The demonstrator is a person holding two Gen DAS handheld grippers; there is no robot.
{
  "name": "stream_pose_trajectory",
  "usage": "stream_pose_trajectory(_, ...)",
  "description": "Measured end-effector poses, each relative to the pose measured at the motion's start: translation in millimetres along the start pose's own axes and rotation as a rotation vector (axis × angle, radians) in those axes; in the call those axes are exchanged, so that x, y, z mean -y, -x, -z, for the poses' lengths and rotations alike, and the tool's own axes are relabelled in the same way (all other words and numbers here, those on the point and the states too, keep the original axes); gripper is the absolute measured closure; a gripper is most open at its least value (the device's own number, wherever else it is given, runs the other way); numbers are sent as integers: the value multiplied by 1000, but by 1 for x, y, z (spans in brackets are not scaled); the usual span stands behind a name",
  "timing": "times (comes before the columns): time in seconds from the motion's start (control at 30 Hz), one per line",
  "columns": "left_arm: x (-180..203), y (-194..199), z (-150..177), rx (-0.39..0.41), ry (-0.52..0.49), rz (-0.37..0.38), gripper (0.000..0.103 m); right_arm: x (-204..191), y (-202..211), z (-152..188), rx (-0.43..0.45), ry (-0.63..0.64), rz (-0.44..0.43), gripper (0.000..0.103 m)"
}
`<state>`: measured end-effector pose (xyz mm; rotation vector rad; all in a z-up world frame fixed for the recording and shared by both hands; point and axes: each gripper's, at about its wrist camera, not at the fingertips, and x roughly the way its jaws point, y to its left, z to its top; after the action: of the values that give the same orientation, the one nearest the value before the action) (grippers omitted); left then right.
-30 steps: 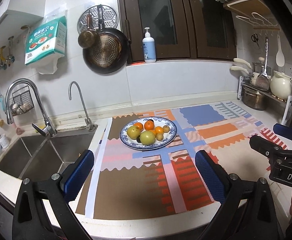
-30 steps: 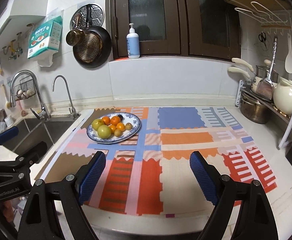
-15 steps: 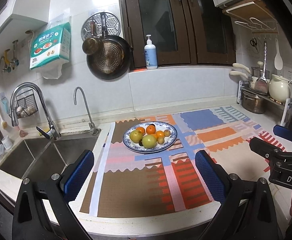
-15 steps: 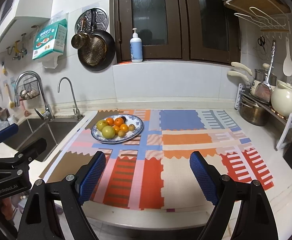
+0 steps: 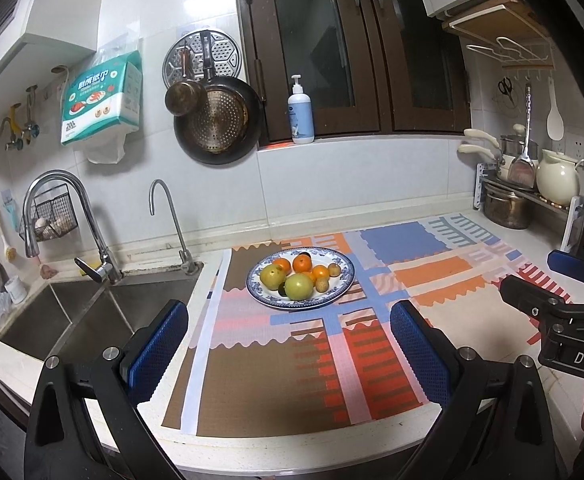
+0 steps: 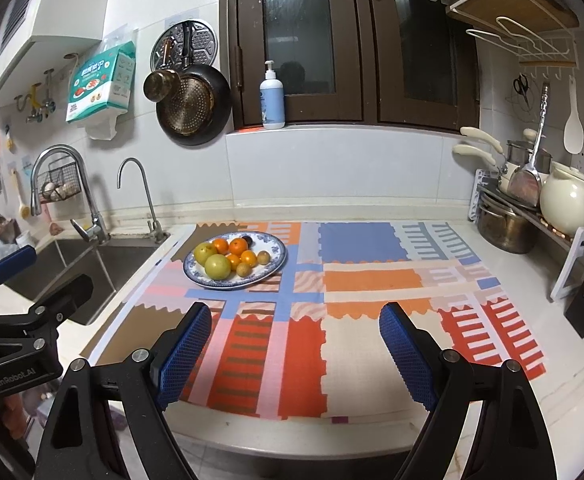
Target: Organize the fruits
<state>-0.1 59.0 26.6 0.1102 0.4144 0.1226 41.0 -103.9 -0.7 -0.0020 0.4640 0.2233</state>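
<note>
at 12 o'clock on the tabletop mat [image 5: 276, 376], fruits [image 5: 297, 276] sit piled on the plate [image 5: 341, 286]. my view rose since a second ago; left tool [image 5: 290, 354] and right tool [image 6: 293, 354] gape wide, holding nothing, well short of it. early or finished, can't tell.

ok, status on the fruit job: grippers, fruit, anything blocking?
Left gripper open, empty. Right gripper open, empty. Fruits all piled on blue-rimmed plate on the mat. Path to plate unobstructed.

White counter [image 5: 292, 454] carries a patterned mat [image 5: 323, 344], with a fruit plate [image 5: 341, 286] on it
</note>
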Motion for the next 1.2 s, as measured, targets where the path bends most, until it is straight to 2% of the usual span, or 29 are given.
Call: stream_pose_trajectory(1.2,-8,-9,0,-19,-12,27,0,-11,-2,-1,-7,-4,-9,16)
